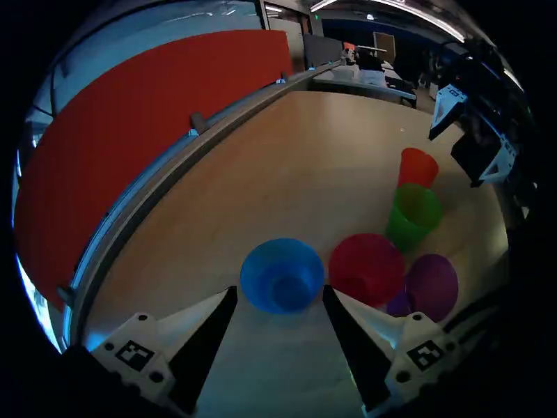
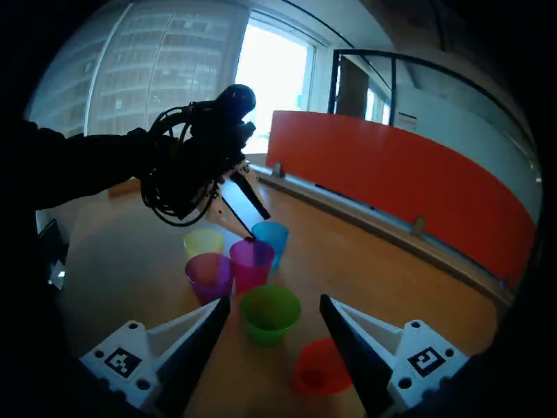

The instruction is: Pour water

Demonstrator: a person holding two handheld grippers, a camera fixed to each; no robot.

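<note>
The left gripper [image 1: 280, 291] sits at the bottom of the left gripper view with its jaws open. The blue cup [image 1: 282, 282] stands upright on the wooden tabletop [image 1: 292, 160] right at their tips, framed by the gap; I cannot tell whether the tips touch it. Just right of it stands the magenta cup [image 1: 365, 268], with the purple cup [image 1: 433, 285] beside that at lower right. Farther up the right side stand the green cup [image 1: 414, 212] and then the orange cup [image 1: 418, 166]. A red partition [image 1: 139, 139] runs along the tabletop's far edge at upper left.

In the right gripper view, the right gripper [image 2: 275, 301] has its jaws open at the bottom, with the orange cup low between them and the green cup at their tips. Beyond, a yellow cup [image 2: 203, 242] stands left of centre behind the purple one. An arm in a dark sleeve [image 2: 76, 167] holds the left gripper above the blue and magenta cups. A bright window [image 2: 275, 83] shines at upper middle. Whether any cup holds water I cannot tell.
</note>
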